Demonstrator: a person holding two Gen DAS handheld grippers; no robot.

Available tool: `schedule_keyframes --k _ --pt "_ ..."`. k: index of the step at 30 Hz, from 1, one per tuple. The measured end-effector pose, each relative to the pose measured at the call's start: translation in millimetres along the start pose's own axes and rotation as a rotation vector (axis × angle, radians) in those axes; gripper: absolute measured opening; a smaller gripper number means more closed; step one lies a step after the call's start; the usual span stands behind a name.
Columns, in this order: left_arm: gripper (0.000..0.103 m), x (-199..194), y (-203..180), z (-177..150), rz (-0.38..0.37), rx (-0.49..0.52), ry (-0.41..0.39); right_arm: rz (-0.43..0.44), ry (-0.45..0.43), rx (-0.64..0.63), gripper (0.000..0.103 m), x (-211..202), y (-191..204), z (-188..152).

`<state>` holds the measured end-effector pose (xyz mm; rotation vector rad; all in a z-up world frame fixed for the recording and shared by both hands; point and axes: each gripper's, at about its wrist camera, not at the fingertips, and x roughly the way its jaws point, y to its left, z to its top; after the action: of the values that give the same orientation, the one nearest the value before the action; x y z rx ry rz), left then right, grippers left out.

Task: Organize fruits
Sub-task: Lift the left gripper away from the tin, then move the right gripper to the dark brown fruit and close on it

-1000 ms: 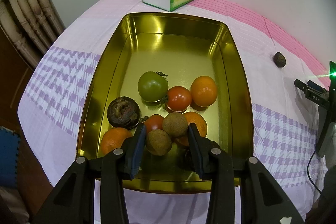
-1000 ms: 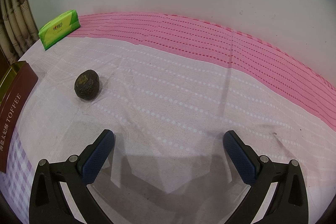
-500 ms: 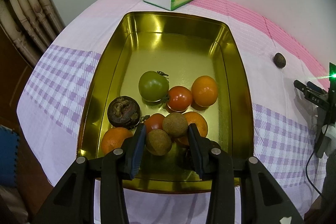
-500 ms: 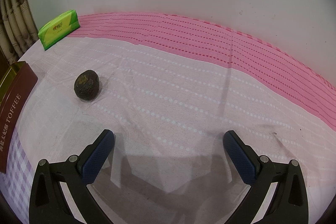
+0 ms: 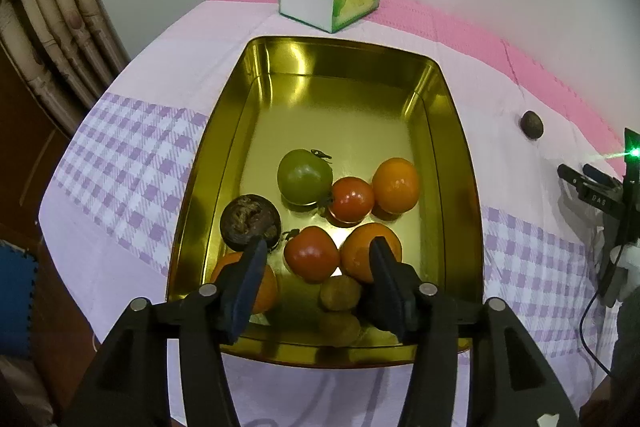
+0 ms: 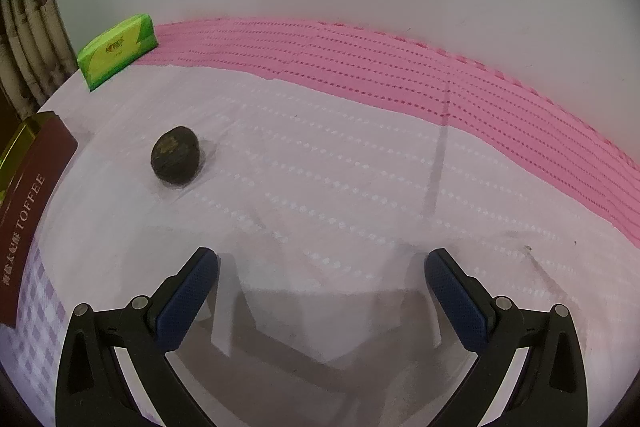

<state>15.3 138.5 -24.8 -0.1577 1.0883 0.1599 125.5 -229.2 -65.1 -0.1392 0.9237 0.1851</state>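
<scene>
So the left gripper (image 5: pixel 318 259) hangs over the near end of the gold tin (image 5: pixel 240 99), its fingers just opened up and gripping nothing, with two small brown fruits (image 5: pixel 340 293) lying loose below among the oranges and tomatoes. Further right, one dark wrinkly fruit (image 6: pixel 175 155) sits alone on the tabletop (image 6: pixel 340 187). The right gripper (image 6: pixel 320 267) has its fingers spread wide, empty.
</scene>
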Motion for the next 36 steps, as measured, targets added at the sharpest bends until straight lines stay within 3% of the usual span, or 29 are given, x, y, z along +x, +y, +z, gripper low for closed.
schedule_keyframes --k 14,24,36 --pt "0.056 -12 22 2 0.019 -0.011 -0.061 -0.047 0.022 0.067 0.103 -3 8 -2" --pt "0.073 -19 37 -1 0.052 -0.001 -0.095 -0.034 0.037 0.033 0.101 -5 33 2" --pt "0.083 -25 40 0 0.061 -0.001 -0.116 0.03 0.008 0.017 0.07 2 78 35"
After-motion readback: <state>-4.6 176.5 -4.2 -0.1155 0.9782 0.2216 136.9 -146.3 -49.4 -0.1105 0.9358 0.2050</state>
